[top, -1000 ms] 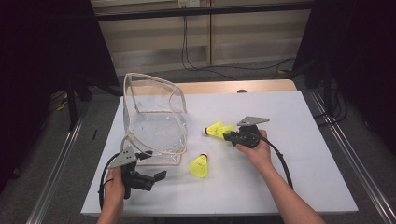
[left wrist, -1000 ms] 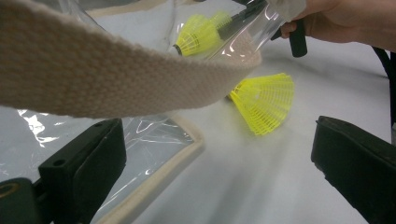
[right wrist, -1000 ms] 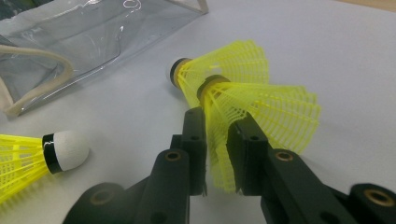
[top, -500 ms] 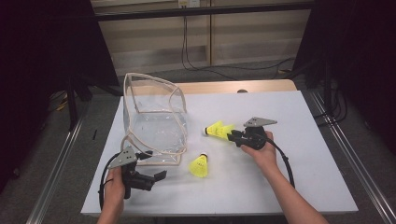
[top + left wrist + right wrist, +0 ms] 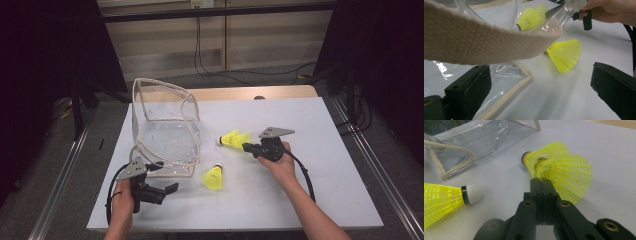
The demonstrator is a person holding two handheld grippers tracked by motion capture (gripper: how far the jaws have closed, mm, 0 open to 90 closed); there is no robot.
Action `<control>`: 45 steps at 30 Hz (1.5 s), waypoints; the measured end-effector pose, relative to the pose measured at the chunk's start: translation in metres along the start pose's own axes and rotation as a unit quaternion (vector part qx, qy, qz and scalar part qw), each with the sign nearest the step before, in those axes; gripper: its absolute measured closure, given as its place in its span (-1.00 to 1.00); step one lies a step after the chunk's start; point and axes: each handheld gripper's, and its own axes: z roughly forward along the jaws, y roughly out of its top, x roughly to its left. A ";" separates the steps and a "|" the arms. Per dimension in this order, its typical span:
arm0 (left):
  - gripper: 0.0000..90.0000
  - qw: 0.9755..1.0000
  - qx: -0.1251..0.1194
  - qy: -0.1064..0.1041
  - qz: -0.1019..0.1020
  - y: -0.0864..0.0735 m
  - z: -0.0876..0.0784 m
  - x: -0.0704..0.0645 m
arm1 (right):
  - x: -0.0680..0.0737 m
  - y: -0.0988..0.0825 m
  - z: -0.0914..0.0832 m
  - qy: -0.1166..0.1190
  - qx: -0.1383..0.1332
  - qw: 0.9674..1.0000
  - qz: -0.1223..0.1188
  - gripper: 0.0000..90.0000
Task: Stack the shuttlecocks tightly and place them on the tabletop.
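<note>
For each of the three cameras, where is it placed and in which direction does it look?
High view: above the person's side, facing forward and down on the table; both forearms and grippers show.
Left gripper view: on the left gripper, facing the clear bag between open jaws.
Right gripper view: on the right gripper, shut at stacked shuttlecocks.
Shared: the lone shuttlecock.

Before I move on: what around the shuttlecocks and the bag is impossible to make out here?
- Right gripper view: its shut fingers cover where they meet the stacked shuttlecocks, so any pinch on the skirt is hidden.
- Left gripper view: the bag's strap blocks the bag opening.
- High view: cork tips too small.
</note>
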 end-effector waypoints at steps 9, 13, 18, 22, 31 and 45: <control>-0.93 1.000 0.000 0.000 0.001 0.000 0.000 0.000 | -0.001 0.003 -0.001 0.002 -0.007 1.000 -0.002 1.00; -0.93 1.000 0.000 0.003 0.000 0.000 0.000 0.000 | -0.002 0.003 -0.001 0.005 -0.014 1.000 0.004 1.00; -0.92 1.000 0.000 0.002 -0.001 0.000 0.000 0.000 | -0.001 0.006 0.001 0.004 -0.018 1.000 0.002 1.00; -0.92 1.000 0.000 0.002 0.000 0.000 0.000 0.000 | 0.000 0.007 0.004 0.006 -0.017 1.000 0.000 1.00; -0.92 1.000 -0.001 0.002 -0.001 0.000 0.000 0.000 | -0.003 0.006 0.007 0.004 -0.015 1.000 0.014 1.00; -0.93 1.000 -0.001 0.001 -0.001 0.000 0.001 0.000 | -0.005 0.002 0.010 -0.003 0.002 1.000 0.022 0.98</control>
